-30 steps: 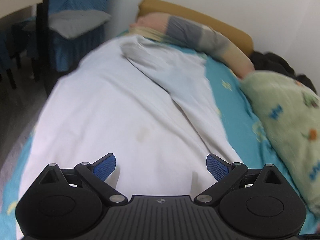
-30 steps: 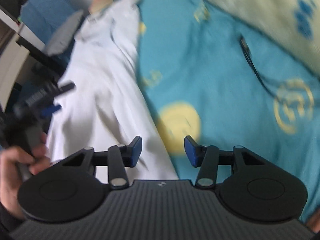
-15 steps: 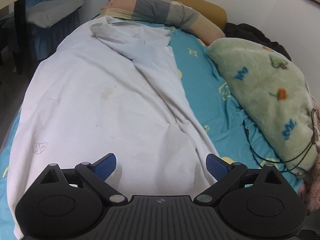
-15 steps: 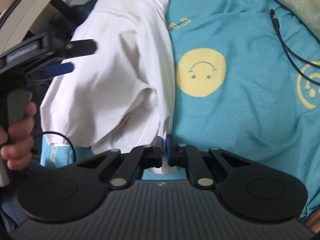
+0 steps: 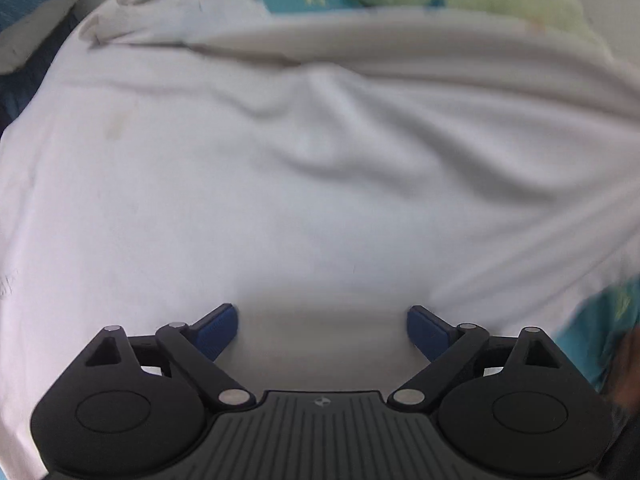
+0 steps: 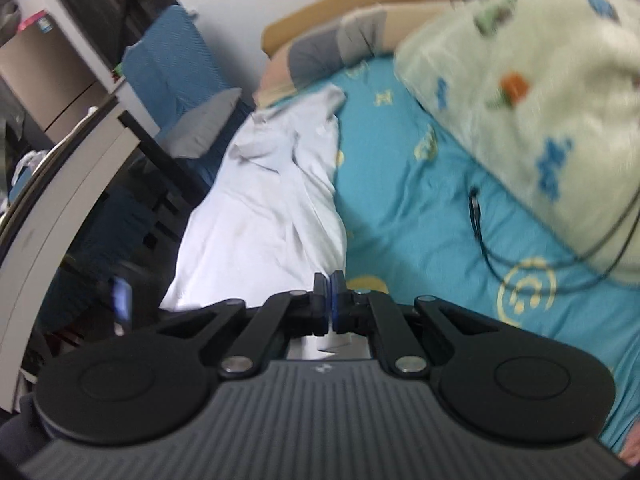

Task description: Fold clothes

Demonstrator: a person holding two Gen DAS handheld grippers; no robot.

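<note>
The right hand-held gripper [image 6: 330, 294], clenched on the white garment's [image 6: 264, 236] hem at the bed's [image 6: 420, 208] near edge, starts the fold; the left hand-held gripper [image 5: 322, 326], released above the cloth, must grasp next.

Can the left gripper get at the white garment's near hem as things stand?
Probably yes. The left gripper is open over the white garment, with nothing between the pads and the cloth; blur hides whether the hem lies between them.

Light: soft, even, bright | Shadows: faint | Glare: white garment [image 5: 280, 200] near washed out | Blur: motion smear in both views | Edges: fisheye bending, dark corners
</note>
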